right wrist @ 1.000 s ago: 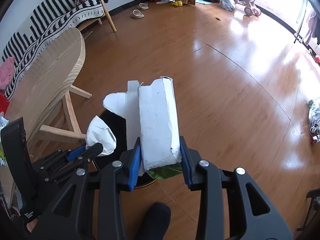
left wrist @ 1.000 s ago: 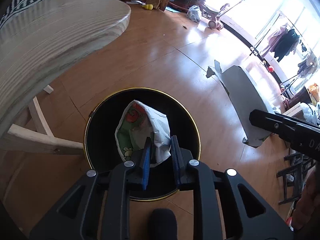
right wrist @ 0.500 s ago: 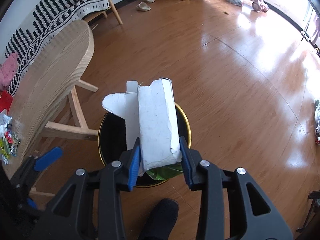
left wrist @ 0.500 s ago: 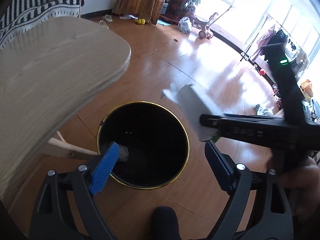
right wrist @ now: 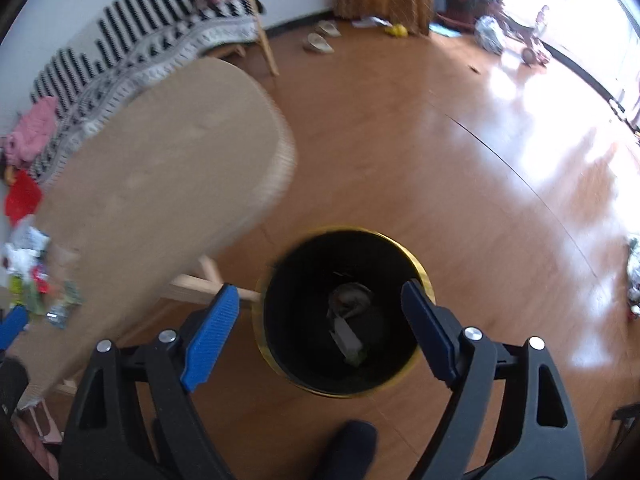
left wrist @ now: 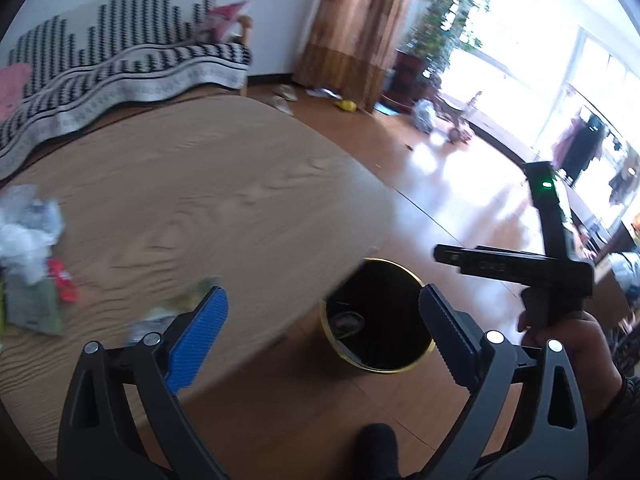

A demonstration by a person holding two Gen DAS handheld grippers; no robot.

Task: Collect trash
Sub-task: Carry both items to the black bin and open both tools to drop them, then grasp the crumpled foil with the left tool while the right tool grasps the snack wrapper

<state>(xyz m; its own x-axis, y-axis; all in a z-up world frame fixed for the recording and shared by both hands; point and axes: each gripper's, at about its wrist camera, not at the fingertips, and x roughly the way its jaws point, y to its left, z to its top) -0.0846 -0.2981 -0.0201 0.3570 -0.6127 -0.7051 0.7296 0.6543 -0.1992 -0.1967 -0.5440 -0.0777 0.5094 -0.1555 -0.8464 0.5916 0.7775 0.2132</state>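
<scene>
A black bin with a gold rim (right wrist: 416, 258) stands on the floor beside the wooden table (right wrist: 160, 184); it also shows in the left wrist view (left wrist: 412, 276). Dropped trash, a white carton and wrappers (right wrist: 348, 328), lies inside it. My right gripper (right wrist: 322, 330) is open and empty above the bin. My left gripper (left wrist: 322, 326) is open and empty over the table edge, to the left of the bin. A pile of wrappers and crumpled paper (left wrist: 28, 256) lies on the table at the far left, and also shows in the right wrist view (right wrist: 32, 276).
A striped sofa (left wrist: 120, 60) stands behind the table. The right hand-held gripper's body (left wrist: 516, 266) reaches over the bin in the left wrist view. Slippers (right wrist: 320, 38), a plant and small items lie on the wooden floor far back.
My right gripper opened and the white carton fell into the bin. My left gripper, open since its wrapper dropped in, swung left toward the table.
</scene>
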